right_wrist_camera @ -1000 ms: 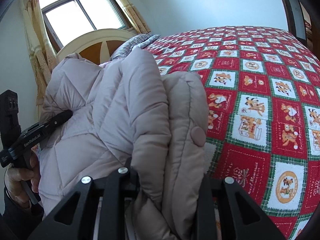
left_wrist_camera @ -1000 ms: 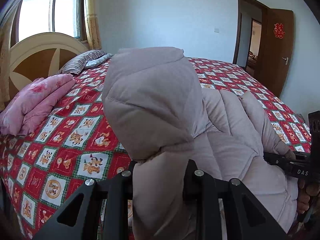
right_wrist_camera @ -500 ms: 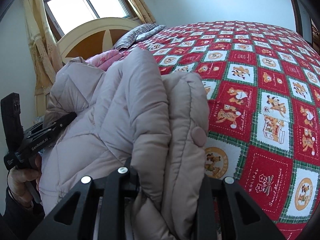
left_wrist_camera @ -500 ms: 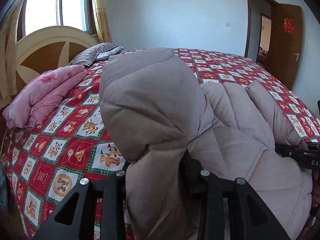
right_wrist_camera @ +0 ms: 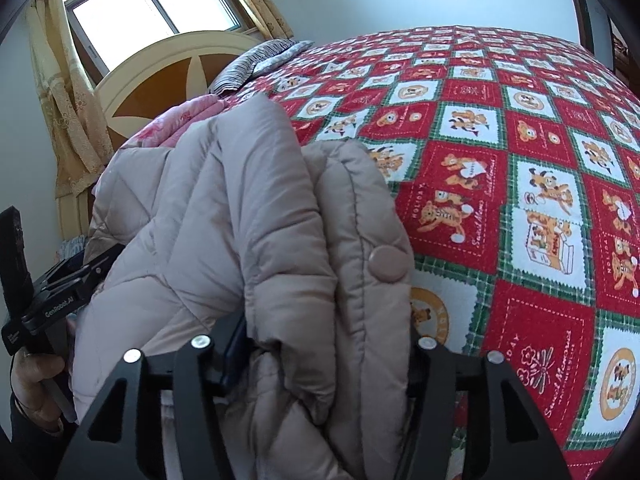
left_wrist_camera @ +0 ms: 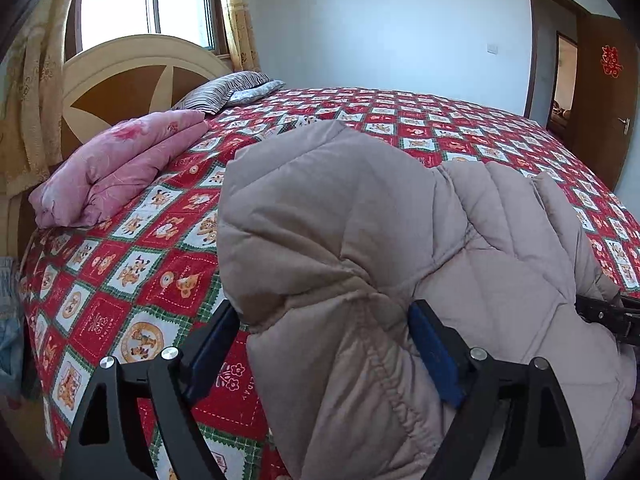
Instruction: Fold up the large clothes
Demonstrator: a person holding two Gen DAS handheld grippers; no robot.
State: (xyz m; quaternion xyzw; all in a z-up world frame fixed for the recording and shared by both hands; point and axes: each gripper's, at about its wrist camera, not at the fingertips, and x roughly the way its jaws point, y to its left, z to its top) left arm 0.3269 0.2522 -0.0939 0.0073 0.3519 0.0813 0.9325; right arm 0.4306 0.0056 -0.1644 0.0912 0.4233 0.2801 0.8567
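A puffy beige down jacket (left_wrist_camera: 360, 220) hangs bunched between both grippers over the near edge of the bed. My left gripper (left_wrist_camera: 324, 344) is shut on a fold of the jacket near its elastic cuff. My right gripper (right_wrist_camera: 320, 344) is shut on a thick fold of the jacket (right_wrist_camera: 256, 216) beside a round snap button (right_wrist_camera: 387, 263). The right gripper shows at the right edge of the left wrist view (left_wrist_camera: 608, 314). The left gripper and its holding hand show at the left of the right wrist view (right_wrist_camera: 60, 296).
The bed carries a red, green and white cartoon patchwork cover (left_wrist_camera: 460, 120). A folded pink quilt (left_wrist_camera: 120, 160) and striped pillow (left_wrist_camera: 228, 90) lie by the round wooden headboard (left_wrist_camera: 120, 80). A brown door (left_wrist_camera: 600, 92) stands open at far right. The window (right_wrist_camera: 160, 4) is behind the headboard.
Both grippers have lowered and moved toward the bed with the jacket held; the jacket bundle now sits lower against the cover. Both grips have held.
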